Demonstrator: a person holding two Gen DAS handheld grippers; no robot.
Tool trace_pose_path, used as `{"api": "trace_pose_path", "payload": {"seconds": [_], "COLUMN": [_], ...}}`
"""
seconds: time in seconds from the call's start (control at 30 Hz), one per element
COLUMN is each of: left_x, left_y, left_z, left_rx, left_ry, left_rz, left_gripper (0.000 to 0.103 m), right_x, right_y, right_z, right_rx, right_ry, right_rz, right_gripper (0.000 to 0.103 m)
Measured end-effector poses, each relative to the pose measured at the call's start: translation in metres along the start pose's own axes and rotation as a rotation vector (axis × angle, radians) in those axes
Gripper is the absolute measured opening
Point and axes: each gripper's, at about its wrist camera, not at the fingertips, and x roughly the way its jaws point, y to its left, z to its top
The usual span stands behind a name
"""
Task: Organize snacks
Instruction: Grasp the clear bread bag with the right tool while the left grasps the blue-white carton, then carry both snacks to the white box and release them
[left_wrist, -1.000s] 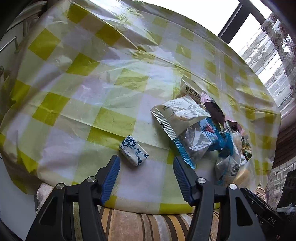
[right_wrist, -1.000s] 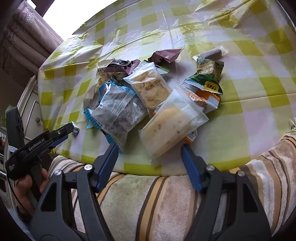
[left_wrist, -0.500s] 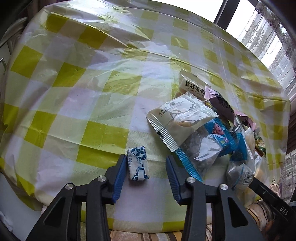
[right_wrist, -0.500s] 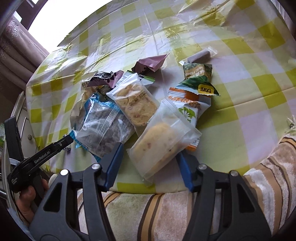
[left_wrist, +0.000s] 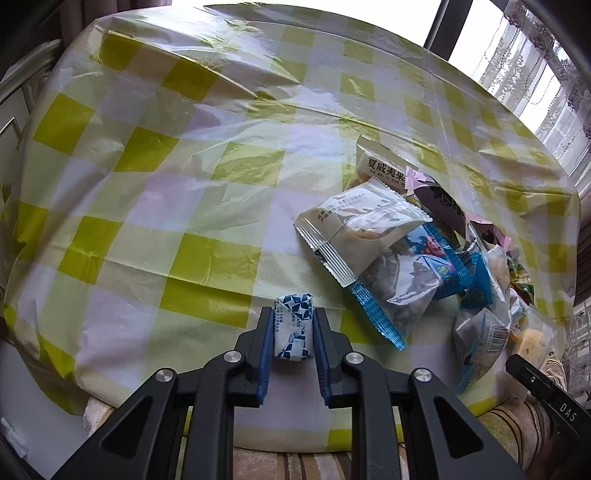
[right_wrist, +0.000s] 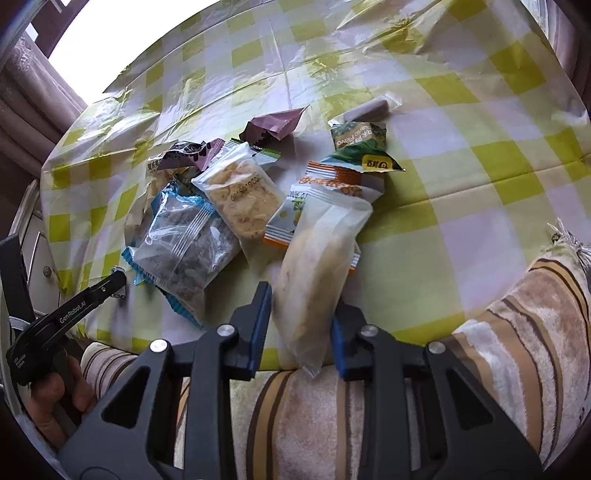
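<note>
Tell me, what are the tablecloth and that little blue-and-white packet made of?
Tablecloth: probably thin plastic film; glossy, with sharp creases and window glare. Packet, clamped in the left gripper: looks like printed plastic or foil wrap, smooth with folded ends; which one is unclear.

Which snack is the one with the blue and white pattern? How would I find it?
Look at the yellow-checked tablecloth, near its front edge, left of the snack pile. The small candy lies alone there, pinched in the left gripper jaws. It is far smaller than the bags, with blue triangles on white.
</note>
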Motion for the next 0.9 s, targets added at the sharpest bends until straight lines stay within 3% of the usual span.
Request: {"api": "trace_pose_path", "payload": {"seconds": [0.2,0.57,0.9], "left_x": [-0.01,-0.043,-0.072], "left_y": [-0.002,-0.013,-0.063], "left_z": [-0.004,-0.014,-0.027], "left_rx": [-0.002,0.025,0.121], "left_ry": [-0.026,-0.112,-0.154], "left_rz": [-0.001,-0.06,-0.121], "left_gripper": [0.021,0.021,0.021], "right_x": [-0.015,-0.041,-0.079], "right_y": [-0.004,-0.012,-0.045], "right_z": [-0.007,-0.012,-0.014], "right_rx": [-0.023,-0.05,-0.016], "right_ry": [-0.025,-0.084,-0.148], "right_rz": [0.02,0.046,0.054], "right_gripper": [0.023,0.02,0.02]}}
